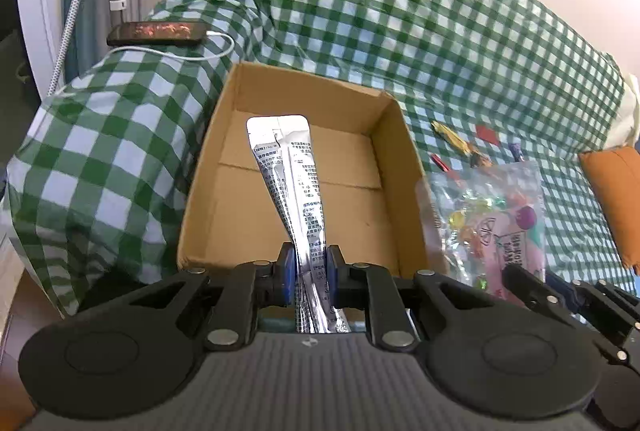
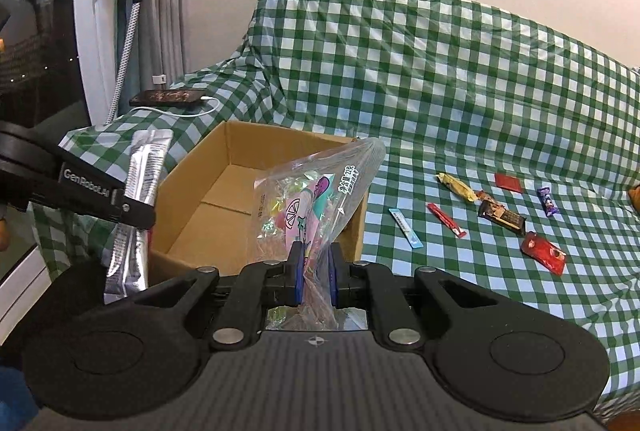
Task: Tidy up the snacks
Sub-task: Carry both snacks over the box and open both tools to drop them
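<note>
My left gripper (image 1: 310, 277) is shut on a long silver foil pouch (image 1: 290, 175) and holds it over the open cardboard box (image 1: 256, 231). My right gripper (image 2: 315, 279) is shut on a clear bag of colourful candies (image 2: 312, 199) and holds it above the box's (image 2: 192, 215) near right edge. The silver pouch also shows in the right wrist view (image 2: 140, 199), held by the left gripper (image 2: 136, 209) beside the box's left wall. The candy bag also shows in the left wrist view (image 1: 492, 227), right of the box.
Everything rests on a sofa under a green checked cloth (image 2: 440, 91). Several small snacks lie on the seat right of the box: a yellow one (image 2: 458, 187), a blue stick (image 2: 406, 229), a red stick (image 2: 446, 220), a dark bar (image 2: 502, 217). A phone (image 1: 156, 33) on a cable lies on the armrest.
</note>
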`<state>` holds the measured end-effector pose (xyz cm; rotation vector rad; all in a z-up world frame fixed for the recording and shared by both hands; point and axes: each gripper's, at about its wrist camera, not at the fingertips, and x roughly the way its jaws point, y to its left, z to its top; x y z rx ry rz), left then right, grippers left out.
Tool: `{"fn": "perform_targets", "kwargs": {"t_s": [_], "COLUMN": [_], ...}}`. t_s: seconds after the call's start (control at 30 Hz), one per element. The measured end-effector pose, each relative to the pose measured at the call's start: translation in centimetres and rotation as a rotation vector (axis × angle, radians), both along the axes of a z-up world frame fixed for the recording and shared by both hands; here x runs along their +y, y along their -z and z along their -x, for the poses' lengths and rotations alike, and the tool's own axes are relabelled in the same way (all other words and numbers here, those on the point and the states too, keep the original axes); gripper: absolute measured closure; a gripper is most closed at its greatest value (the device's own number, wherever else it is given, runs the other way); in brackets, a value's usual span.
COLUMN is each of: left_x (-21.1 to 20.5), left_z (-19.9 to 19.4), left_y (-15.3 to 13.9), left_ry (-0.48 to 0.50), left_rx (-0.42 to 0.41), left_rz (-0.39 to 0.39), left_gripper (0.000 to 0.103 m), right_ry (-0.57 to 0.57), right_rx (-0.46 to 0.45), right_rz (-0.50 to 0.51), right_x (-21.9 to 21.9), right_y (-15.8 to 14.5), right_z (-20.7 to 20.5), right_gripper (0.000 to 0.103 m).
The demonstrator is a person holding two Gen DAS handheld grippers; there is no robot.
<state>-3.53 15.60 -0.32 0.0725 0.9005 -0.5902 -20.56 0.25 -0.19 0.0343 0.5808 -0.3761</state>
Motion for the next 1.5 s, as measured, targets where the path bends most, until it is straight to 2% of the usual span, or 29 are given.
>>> {"fn": "perform_targets", "kwargs": {"t_s": [0.53,0.93,1.27,1.33,1.37,1.4,1.43,1.47,1.5], "left_x": [-2.9,-6.7,-8.8,-9.3,-9.5,-9.7,-9.8,-9.7,-9.4], "left_z": [-7.5,-13.3,-16.6,-16.9,-17.0,-17.1,-17.2,-17.1,-16.7], "left_y": [1.4,5.4,8.8,9.2,9.2,9.2,9.1,8.7,8.2], "left_ry": [-0.001,0.005,-0.003,-0.001,0.001,0.007,0.005,-0.007,-0.021], "left_rx": [-0.006,0.035,0.058,0.034,0.02,0.013,0.01,-0.004,-0.036], "left_rz": [-0.028,-0.103,-0.172,-0.195,-0.208,-0.22,-0.234,-0.243,-0.229], "left_gripper": [0.086,0.086,0.085,0.08,0.075,0.049,0.01,0.0,0.0], "right_ry": [0.003,0.005,0.015,0.02,0.024,0.028,0.036,0.053,0.074], "right_rx": [0.014,0.095,0.154,0.156,0.15,0.14,0.131,0.122,0.115], "right_rz": [-0.051,-0.1,-0.147,-0.162,-0.175,-0.193,-0.213,-0.228,-0.232], "right_x": [-4.2,-7.5,-9.7,-10.3,-10.6,-11.0,-11.5,-11.9,-12.2], "right_y": [0.3,3.6,6.9,7.2,7.3,7.4,7.3,7.2,6.9], "right_z": [-7.4,-13.9,-17.6,-18.4,-18.8,-19.2,-19.6,-19.8,-19.8], "right_gripper": [0.09,0.089,0.089,0.088,0.085,0.079,0.067,0.051,0.047]}}
